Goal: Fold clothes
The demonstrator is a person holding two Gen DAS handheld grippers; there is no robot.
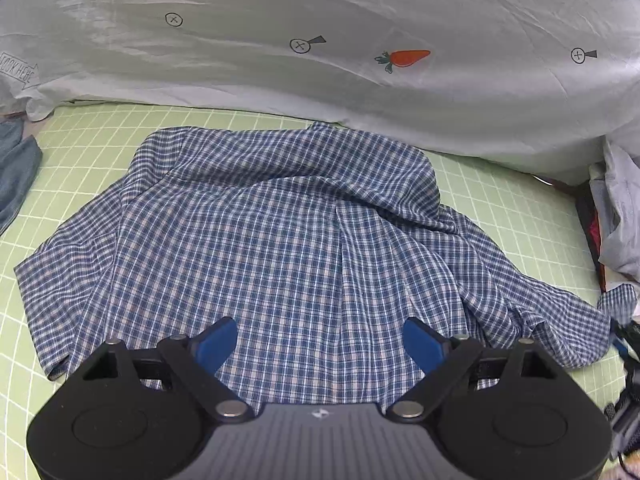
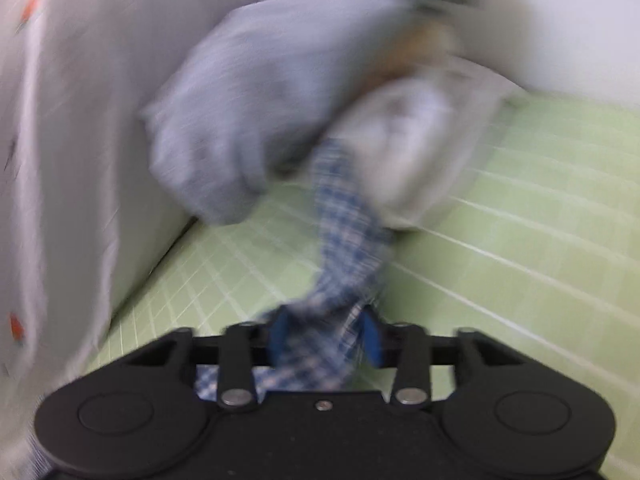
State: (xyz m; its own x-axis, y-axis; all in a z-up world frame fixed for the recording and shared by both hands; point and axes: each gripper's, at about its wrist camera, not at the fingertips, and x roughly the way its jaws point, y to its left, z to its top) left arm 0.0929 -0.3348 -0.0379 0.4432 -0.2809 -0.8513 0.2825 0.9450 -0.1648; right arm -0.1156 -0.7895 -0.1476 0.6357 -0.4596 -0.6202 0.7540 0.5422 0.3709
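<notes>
A blue-and-white checked shirt (image 1: 280,248) lies spread and rumpled on a green grid-pattern sheet (image 1: 92,144). My left gripper (image 1: 320,344) is open just above the shirt's near edge, its blue pads apart and empty. In the blurred right wrist view my right gripper (image 2: 324,336) is shut on a bunched strip of the checked shirt (image 2: 344,232), which stretches away from the jaws over the green sheet (image 2: 520,240). The right gripper (image 1: 628,344) also shows at the right edge of the left wrist view, past the shirt's sleeve end.
A white quilt with carrot prints (image 1: 360,40) is heaped along the far side. A blue-grey garment (image 1: 16,168) lies at the left edge. Pale clothes and a bag (image 1: 616,216) pile at the right; they show as a blurred grey-white heap (image 2: 280,100).
</notes>
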